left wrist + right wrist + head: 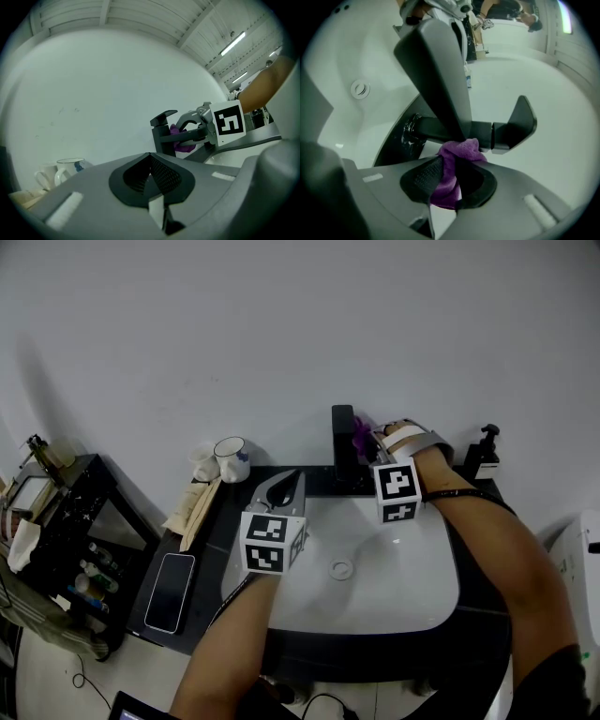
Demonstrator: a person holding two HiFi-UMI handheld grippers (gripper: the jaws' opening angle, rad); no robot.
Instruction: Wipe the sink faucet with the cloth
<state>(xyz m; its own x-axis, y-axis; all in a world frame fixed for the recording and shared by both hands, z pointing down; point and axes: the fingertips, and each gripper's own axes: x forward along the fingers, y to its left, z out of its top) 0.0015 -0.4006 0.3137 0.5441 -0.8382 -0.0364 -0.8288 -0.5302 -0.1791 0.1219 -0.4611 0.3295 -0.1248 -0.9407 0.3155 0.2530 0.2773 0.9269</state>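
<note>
The black faucet [343, 444] stands at the back rim of the white sink [431, 589]. My right gripper [369, 440] is shut on a purple cloth [361, 434] and presses it against the faucet's right side. In the right gripper view the cloth [451, 174] bunches between the jaws, touching the faucet body [445, 130] just below its handle [518, 123]. My left gripper [289, 480] hovers over the sink's left rim, shut with nothing in it. Its view shows the faucet [161, 135], the cloth [182, 142] and the right gripper [193, 129] ahead.
Two mugs [223, 459] and a wooden holder [195, 509] stand on the dark counter left of the sink, with a phone [171, 592] lying nearer. A soap dispenser [485, 454] is at the back right. A black shelf unit [66, 549] stands at the far left. The drain [341, 569] is mid-basin.
</note>
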